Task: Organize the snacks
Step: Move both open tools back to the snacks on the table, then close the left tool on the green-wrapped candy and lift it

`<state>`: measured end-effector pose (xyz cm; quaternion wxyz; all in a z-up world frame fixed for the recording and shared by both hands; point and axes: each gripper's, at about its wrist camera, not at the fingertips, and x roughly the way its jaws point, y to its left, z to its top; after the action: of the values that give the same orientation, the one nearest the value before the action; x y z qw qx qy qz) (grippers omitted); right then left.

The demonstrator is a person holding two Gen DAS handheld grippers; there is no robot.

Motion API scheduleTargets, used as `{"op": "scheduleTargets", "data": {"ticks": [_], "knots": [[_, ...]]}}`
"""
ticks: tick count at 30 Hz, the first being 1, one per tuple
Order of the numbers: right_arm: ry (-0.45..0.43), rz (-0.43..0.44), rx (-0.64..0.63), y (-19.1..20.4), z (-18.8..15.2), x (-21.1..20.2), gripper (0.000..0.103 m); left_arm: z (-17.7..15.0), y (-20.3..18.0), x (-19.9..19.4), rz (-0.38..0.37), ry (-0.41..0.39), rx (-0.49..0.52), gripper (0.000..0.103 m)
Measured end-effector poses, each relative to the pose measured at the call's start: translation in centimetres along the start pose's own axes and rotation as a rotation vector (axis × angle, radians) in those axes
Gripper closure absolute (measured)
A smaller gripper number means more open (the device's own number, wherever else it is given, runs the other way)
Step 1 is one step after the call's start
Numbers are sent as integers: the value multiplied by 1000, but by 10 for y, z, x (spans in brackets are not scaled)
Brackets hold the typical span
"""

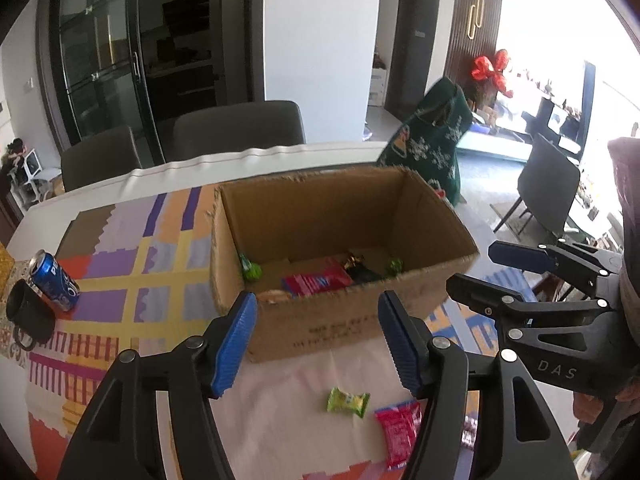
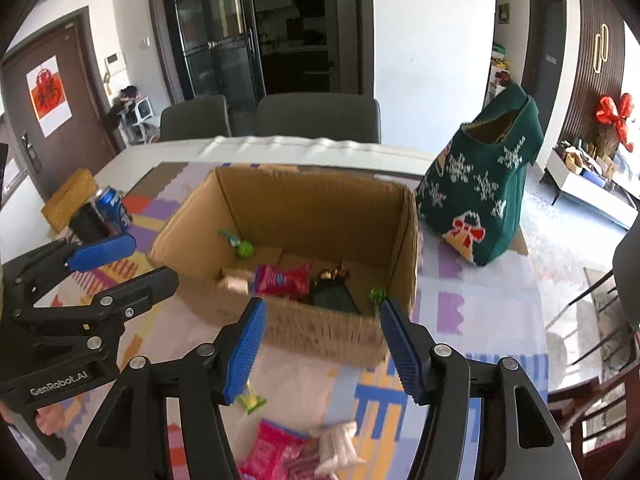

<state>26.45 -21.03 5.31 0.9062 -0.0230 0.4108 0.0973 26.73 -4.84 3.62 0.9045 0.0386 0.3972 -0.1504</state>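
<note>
An open cardboard box (image 1: pixel 352 320) (image 2: pixel 304 208) stands mid-table with snacks inside: a red packet (image 1: pixel 316 280) (image 2: pixel 282 280), green candies (image 1: pixel 251 270) (image 2: pixel 245 249) and a dark wrapper (image 2: pixel 334 292). My left gripper (image 1: pixel 318 344) hangs open at the box's near wall, nothing between its blue pads. My right gripper (image 2: pixel 322 346) is open too, empty, at the box's near right corner. On the cloth in front lie a green candy (image 1: pixel 348 402) (image 2: pixel 251 400), a pink packet (image 1: pixel 398 432) (image 2: pixel 266 452) and a pale wrapped snack (image 2: pixel 336 446).
A blue soda can (image 1: pixel 54 280) (image 2: pixel 114 206) and a black mug (image 1: pixel 30 314) sit at the left. A green knitted bag (image 2: pixel 484 184) stands right of the box. Grey chairs (image 1: pixel 238 128) line the far table edge. A patterned cloth (image 1: pixel 132 280) covers the table.
</note>
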Motion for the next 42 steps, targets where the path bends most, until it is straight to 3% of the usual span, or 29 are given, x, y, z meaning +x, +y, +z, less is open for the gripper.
{"op": "scheduleTargets", "data": {"ticks": [12,26,42], "knots": [[133,-1,3,-5,-38,9,43,-33,-13,23,-40,132,19,40],[320,5,8,-11,-89,47,43,-80,-18,62,-73,283,25,38],[411,-7,10,-18,-119,71,43,-107,-23,106,-80,410,62,36]]}}
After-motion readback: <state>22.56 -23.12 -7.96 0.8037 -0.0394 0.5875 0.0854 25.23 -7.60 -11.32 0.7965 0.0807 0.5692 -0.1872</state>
